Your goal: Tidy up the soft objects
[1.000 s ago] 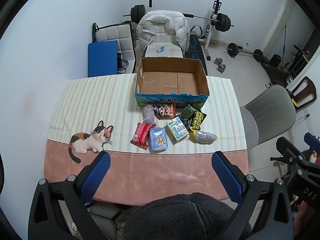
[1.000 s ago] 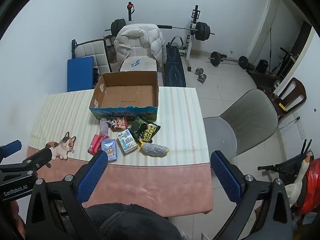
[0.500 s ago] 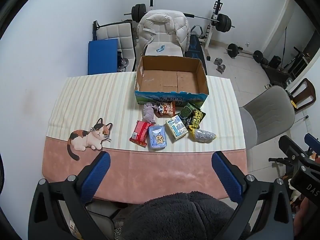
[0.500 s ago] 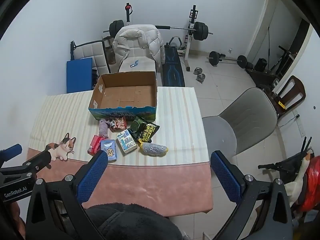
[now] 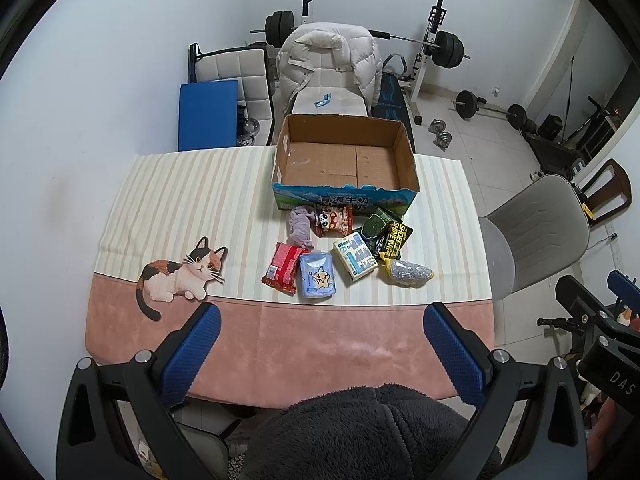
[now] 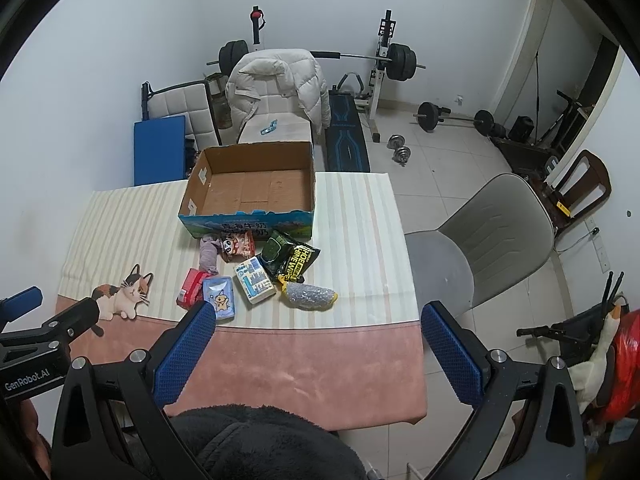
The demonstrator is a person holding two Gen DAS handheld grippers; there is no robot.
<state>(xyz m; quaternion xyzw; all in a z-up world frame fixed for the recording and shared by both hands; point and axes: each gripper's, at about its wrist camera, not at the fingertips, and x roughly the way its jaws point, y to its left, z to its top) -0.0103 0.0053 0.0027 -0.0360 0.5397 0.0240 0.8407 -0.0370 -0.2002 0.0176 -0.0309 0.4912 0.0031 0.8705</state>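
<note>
An empty open cardboard box [image 5: 344,162] [image 6: 252,184] stands at the table's far side. In front of it lie several soft packs: a grey cloth [image 5: 301,226], a panda snack bag [image 5: 334,220], a red pack [image 5: 282,268], a light blue tissue pack [image 5: 318,274] [image 6: 219,299], a white-blue pack [image 5: 355,256], a black-yellow wipes pack [image 5: 390,236] [image 6: 294,258] and a silvery pouch [image 5: 408,274] [image 6: 310,296]. My left gripper [image 5: 320,344] and right gripper [image 6: 316,344] are open and empty, held high above the table's near edge.
The table [image 5: 280,348] has a striped and pink cloth with a printed cat [image 5: 180,276]. A grey chair [image 5: 536,236] stands to the right. A chair with a white jacket [image 5: 328,60], a blue mat [image 5: 208,116] and weights [image 5: 444,44] stand behind.
Both views have drawn back and up slightly; the table looks a bit smaller. The objects have not moved, and both grippers stay open.
</note>
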